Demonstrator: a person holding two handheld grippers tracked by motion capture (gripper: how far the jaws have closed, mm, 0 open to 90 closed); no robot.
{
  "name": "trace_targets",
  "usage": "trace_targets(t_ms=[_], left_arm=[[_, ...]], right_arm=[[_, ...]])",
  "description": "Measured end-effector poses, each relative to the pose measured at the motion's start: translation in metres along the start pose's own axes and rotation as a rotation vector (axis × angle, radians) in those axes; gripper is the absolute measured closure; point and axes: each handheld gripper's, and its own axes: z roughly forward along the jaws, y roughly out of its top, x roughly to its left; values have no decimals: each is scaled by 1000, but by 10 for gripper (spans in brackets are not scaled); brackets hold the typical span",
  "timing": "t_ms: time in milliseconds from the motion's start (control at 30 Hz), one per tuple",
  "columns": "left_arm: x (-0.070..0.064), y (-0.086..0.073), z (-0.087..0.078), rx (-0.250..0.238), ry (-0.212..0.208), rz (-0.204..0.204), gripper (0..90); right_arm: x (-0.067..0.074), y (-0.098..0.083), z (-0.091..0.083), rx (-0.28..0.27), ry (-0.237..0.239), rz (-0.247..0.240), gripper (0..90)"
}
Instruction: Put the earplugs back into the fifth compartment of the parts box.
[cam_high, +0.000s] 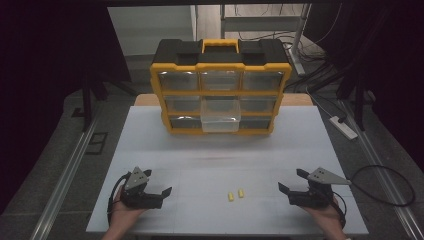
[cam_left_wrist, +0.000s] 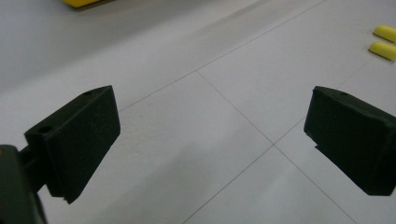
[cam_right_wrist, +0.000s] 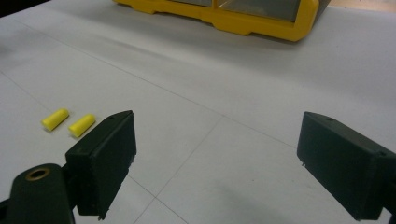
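Observation:
Two small yellow foam earplugs (cam_high: 235, 194) lie side by side on the white table near its front edge; the left gripper view has the earplugs (cam_left_wrist: 385, 41) at its top right, the right gripper view has the earplugs (cam_right_wrist: 68, 122) at its left. My left gripper (cam_high: 159, 184) rests open at the front left, held in a hand, jaws pointing right, nothing between them. My right gripper (cam_high: 292, 181) rests open at the front right, jaws pointing left toward the earplugs, also with nothing between them. A yellow-and-black drawer organizer (cam_high: 220, 85) stands at the back, its lower middle clear drawer (cam_high: 220, 118) pulled out.
The white table (cam_high: 225, 155) spreads wide between the grippers and the organizer. A power strip (cam_high: 343, 127) and cables lie on the floor to the right. Metal rails run along both sides of the table.

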Motion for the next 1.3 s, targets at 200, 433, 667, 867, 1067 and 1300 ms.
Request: trace_targets(t_ms=[200, 433, 667, 867, 1067, 1300], left_arm=[[0, -1, 0, 5, -4, 4, 38], [-1, -2, 0, 5, -9, 7, 41], [-1, -1, 1, 11, -9, 8, 42], [-1, -1, 2, 16, -9, 12, 44], [-1, -2, 2, 17, -5, 8, 46], [-1, -3, 1, 18, -7, 2, 47]], right_arm=[[1, 0, 2, 14, 5, -14, 130], [2, 0, 4, 28, 6, -19, 131], [2, -1, 3, 31, 4, -19, 136], [2, -1, 3, 29, 4, -16, 142], [3, 1, 5, 31, 18, -23, 145], [8, 8, 11, 47, 34, -30, 148]])
